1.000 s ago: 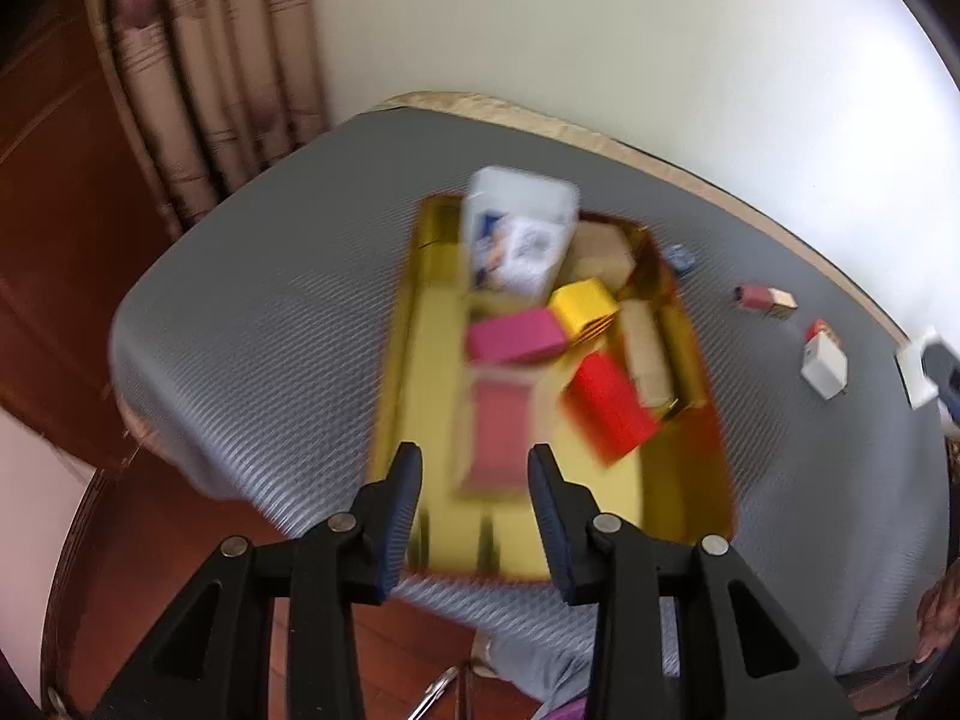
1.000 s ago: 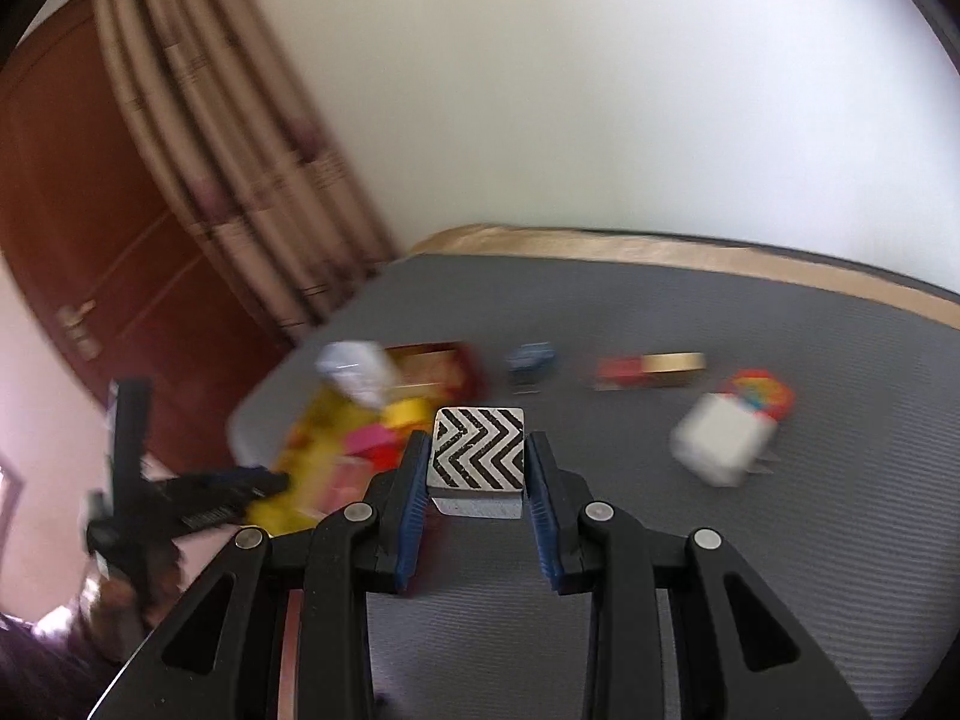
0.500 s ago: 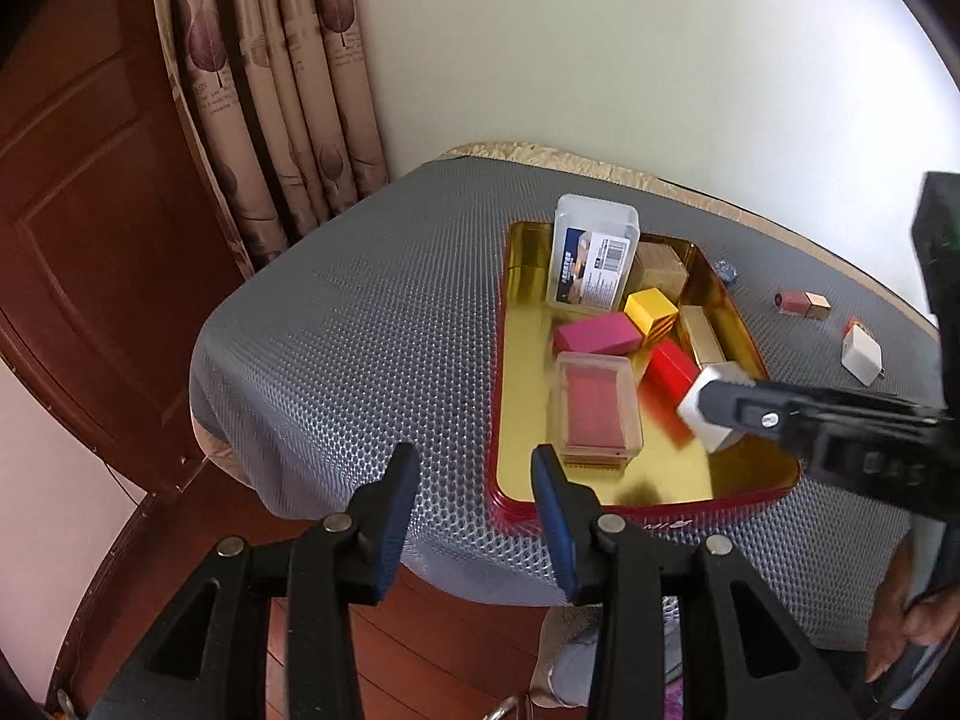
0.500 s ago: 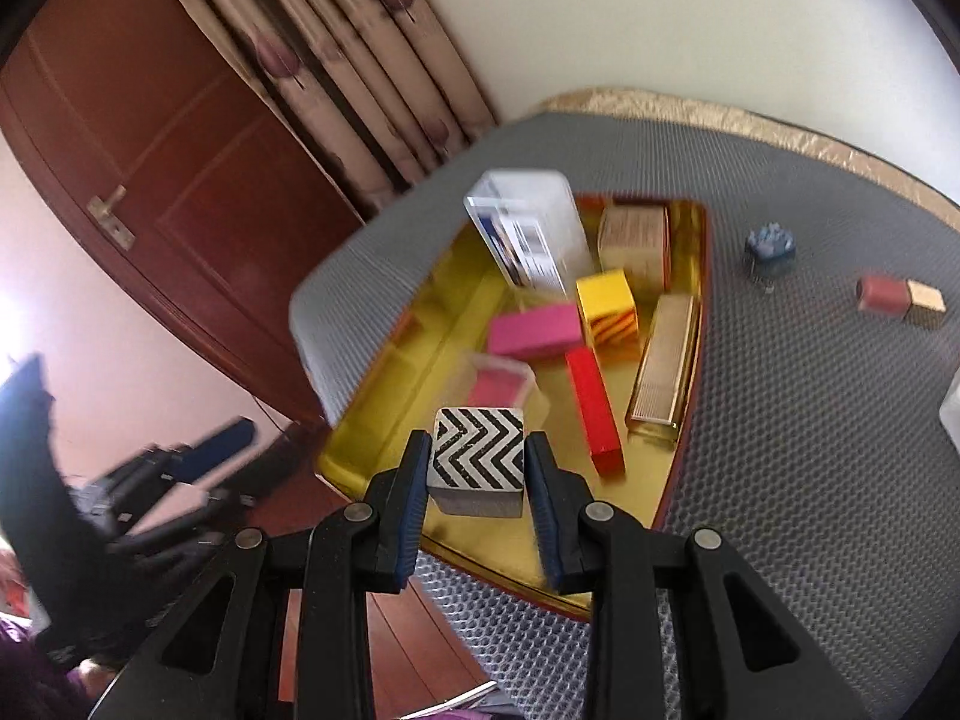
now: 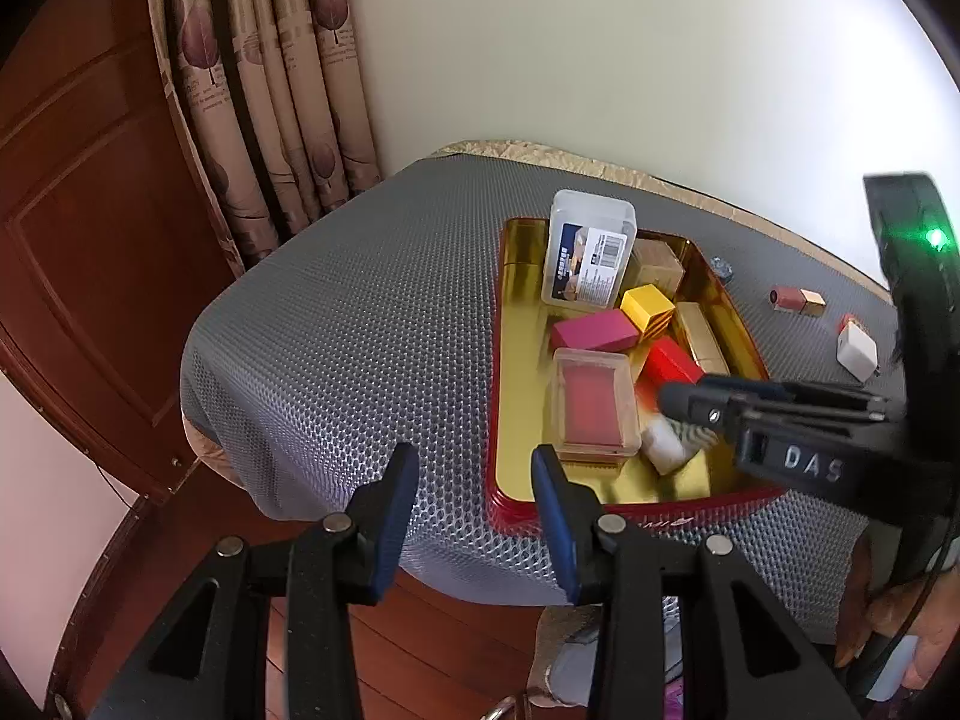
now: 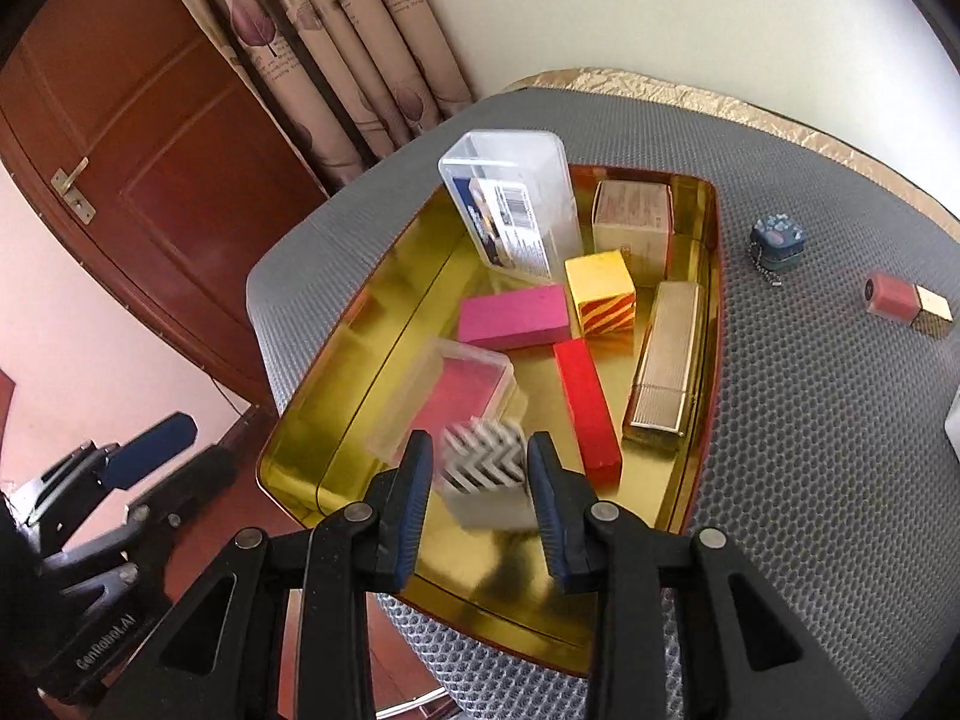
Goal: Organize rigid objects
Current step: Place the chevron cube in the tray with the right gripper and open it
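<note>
The right claw (image 6: pixel 480 468), its jaws just opening, releases the zigzag-patterned cube (image 6: pixel 487 477) at the near end of the gold tray (image 6: pixel 711 252) on the worktop; next, the pink lipstick (image 6: pixel 909 304); the left claw (image 5: pixel 474 501) hangs empty, partly open.

A brown wooden door (image 6: pixel 138 138) is standing shut, with a small gold handle (image 6: pixel 72 186) sticking out on it. Just beside the door, a tan curtain (image 5: pixel 264 90) with purple leaves is hanging down. A plain white wall (image 5: pixel 600 48) is rising past the curtain. Below the door, a brown wood floor (image 5: pixel 432 648) is showing.
</note>
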The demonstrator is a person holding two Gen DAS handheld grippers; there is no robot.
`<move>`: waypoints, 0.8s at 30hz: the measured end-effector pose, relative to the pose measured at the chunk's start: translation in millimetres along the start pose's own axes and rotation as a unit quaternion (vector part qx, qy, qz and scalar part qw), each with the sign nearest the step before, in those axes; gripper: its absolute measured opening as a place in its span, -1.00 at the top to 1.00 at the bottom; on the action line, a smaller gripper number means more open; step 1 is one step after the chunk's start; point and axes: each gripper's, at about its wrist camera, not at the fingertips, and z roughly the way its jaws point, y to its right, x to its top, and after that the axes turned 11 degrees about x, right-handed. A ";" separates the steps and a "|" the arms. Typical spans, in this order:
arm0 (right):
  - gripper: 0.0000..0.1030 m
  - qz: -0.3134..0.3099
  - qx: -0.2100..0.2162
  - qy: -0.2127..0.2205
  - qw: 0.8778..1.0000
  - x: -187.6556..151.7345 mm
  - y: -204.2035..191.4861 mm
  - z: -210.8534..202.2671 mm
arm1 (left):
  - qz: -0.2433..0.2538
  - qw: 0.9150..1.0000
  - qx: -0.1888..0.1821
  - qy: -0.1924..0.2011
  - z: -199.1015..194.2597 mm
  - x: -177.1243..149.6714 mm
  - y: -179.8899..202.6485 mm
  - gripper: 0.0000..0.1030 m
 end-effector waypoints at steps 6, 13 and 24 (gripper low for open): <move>0.25 0.014 0.009 0.069 0.997 -3.6 11.0 -44.8 | 0.027 0.999 0.018 0.011 -0.6 -2.0 10.4 0.23; -0.13 0.017 -0.207 0.070 0.976 -67.0 94.8 -117.1 | 0.076 0.995 -0.053 0.030 -19.6 2.6 36.7 0.23; -0.51 0.100 -0.384 0.071 0.915 -135.4 221.9 -210.2 | 0.200 0.947 -0.246 0.050 -26.5 117.6 152.3 0.05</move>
